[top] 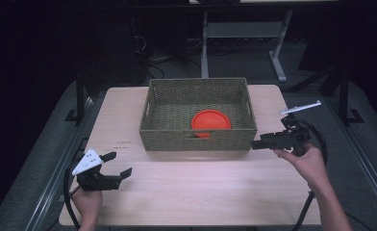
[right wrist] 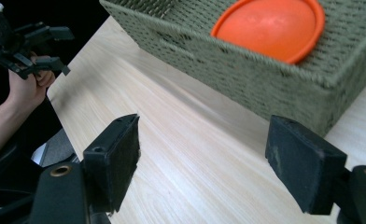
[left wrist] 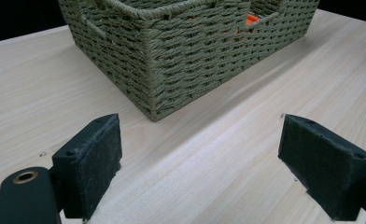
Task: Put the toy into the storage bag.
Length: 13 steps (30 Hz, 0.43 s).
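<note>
A green woven basket (top: 162, 132) stands at the middle back of the light wooden table (top: 201, 192). An orange round plate (top: 210, 121) lies inside it, near its front wall. My left gripper (top: 119, 163) is open above the table's front left, empty, pointing toward the basket. My right gripper (top: 256, 143) is open and empty just off the basket's front right corner. The left gripper view shows the basket's corner (left wrist: 172, 70) beyond my open left gripper (left wrist: 204, 154). Seen past my right gripper (right wrist: 204, 158), the plate (right wrist: 270, 25) rests behind the basket wall (right wrist: 246, 70).
Bare wood runs between the grippers in front of the basket. The left hand (right wrist: 29, 86) and its gripper (right wrist: 64, 50) appear far off in the right gripper view. A grey desk frame (top: 244, 31) and cables stand behind the table on the dark floor.
</note>
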{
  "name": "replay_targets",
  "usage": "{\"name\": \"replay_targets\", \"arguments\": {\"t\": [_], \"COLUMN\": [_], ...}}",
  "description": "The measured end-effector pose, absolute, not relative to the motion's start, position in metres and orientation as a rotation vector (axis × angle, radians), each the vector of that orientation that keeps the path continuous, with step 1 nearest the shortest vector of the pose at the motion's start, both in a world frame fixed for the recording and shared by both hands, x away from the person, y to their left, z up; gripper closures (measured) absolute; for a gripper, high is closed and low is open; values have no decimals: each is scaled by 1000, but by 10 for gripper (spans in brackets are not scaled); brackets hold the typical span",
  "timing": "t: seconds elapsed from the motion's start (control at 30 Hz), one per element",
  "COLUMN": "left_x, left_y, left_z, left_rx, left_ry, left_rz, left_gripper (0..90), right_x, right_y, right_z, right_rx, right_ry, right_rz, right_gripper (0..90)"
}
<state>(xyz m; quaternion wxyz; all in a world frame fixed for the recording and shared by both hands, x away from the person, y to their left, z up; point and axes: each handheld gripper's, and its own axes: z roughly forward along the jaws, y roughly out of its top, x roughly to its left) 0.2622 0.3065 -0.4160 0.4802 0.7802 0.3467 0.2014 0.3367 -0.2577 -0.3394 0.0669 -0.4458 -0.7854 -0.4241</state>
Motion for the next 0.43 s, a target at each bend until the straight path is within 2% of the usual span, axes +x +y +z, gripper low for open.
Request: {"name": "replay_targets", "arguments": {"t": [0.43], "left_x": [262], "left_y": [305], "left_z": [-416], "left_rx": [1904], "left_ry": [847], "left_rz": [492], "left_gripper": [127], "right_x": [309], "right_y": [-273], "right_z": [-360], "right_rx": [-1372], "right_ry": [-2357], "right_rz": [-1308], "right_gripper": [248]}}
